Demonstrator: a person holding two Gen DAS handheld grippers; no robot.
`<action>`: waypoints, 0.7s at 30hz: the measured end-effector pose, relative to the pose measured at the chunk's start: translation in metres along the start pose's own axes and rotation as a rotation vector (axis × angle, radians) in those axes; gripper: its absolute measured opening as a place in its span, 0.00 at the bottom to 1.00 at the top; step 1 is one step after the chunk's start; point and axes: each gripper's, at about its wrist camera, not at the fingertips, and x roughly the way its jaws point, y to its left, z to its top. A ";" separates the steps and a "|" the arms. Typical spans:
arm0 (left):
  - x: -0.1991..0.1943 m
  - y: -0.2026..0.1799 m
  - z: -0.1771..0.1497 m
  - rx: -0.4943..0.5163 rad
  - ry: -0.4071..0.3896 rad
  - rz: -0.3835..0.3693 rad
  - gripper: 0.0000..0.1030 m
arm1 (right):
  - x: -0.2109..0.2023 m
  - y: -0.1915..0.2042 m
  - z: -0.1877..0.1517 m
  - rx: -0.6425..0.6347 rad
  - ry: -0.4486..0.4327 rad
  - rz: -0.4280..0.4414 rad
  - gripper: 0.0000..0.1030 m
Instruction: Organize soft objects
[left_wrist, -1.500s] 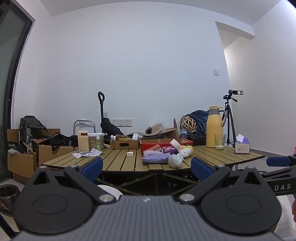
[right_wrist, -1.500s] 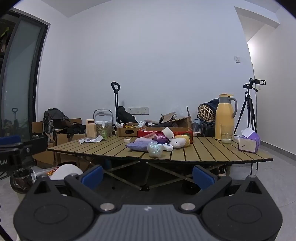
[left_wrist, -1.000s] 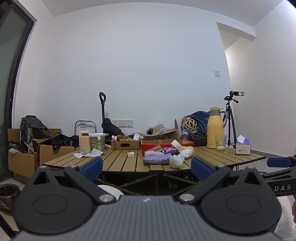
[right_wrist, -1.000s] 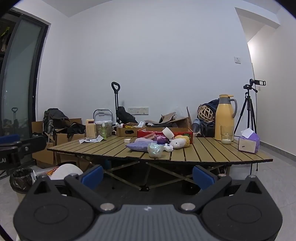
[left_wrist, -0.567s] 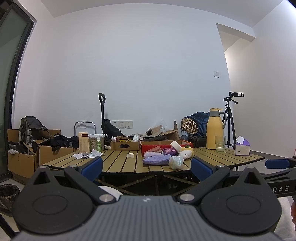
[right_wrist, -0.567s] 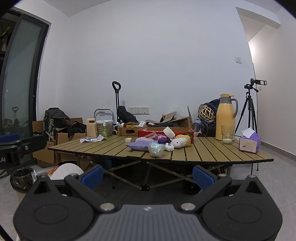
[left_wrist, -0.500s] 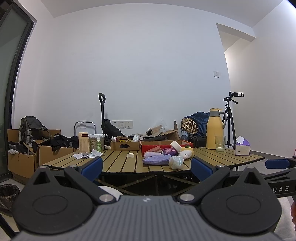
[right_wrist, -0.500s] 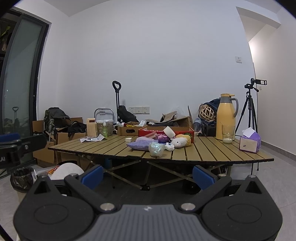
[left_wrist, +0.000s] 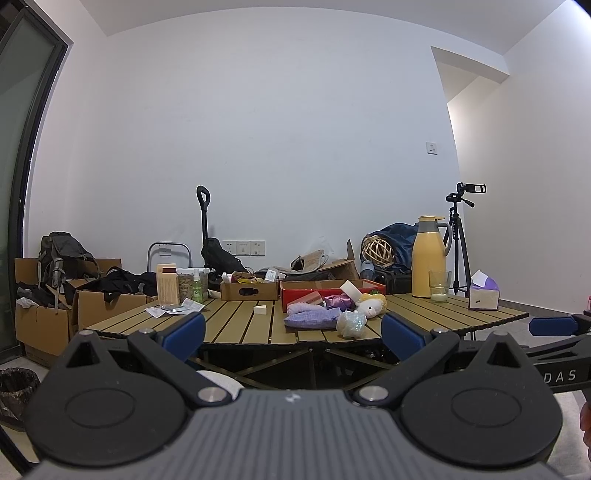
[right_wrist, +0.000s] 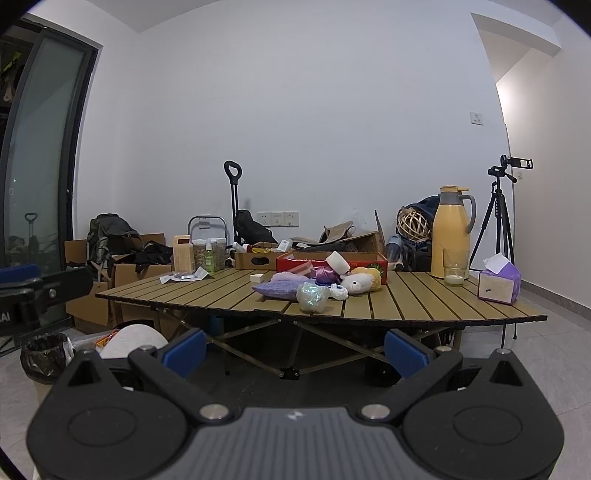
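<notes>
A pile of soft things lies on the slatted wooden table (left_wrist: 236, 321) (right_wrist: 406, 302): a lilac cloth (left_wrist: 312, 317) (right_wrist: 280, 288), a clear crinkly bag (left_wrist: 351, 323) (right_wrist: 313, 295), a white and yellow plush toy (left_wrist: 371, 304) (right_wrist: 360, 282), and a purple bundle (right_wrist: 325, 275). A red box (left_wrist: 325, 290) (right_wrist: 332, 264) stands behind them. My left gripper (left_wrist: 293, 334) and right gripper (right_wrist: 293, 352) are both open and empty, well short of the table and low.
On the table stand a yellow thermos (left_wrist: 428, 266), a glass (right_wrist: 455, 271), a purple tissue box (right_wrist: 498, 282), a cardboard tray (left_wrist: 249, 290), jars and papers (left_wrist: 173, 310). Cardboard boxes and a bin (right_wrist: 44, 356) stand at left, a tripod (right_wrist: 498, 218) at right.
Both grippers have sunk slightly, so the table sits a little higher in both views. Both stay open. Nothing on the table has moved.
</notes>
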 end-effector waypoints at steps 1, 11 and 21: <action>0.000 0.000 0.000 0.000 0.000 0.000 1.00 | 0.000 0.000 0.000 0.000 0.000 0.000 1.00; 0.001 0.000 0.000 0.000 -0.001 0.001 1.00 | -0.001 0.001 0.001 -0.003 -0.005 -0.001 1.00; 0.000 0.000 0.001 -0.002 -0.006 0.001 1.00 | -0.001 0.002 0.001 -0.005 -0.006 -0.002 1.00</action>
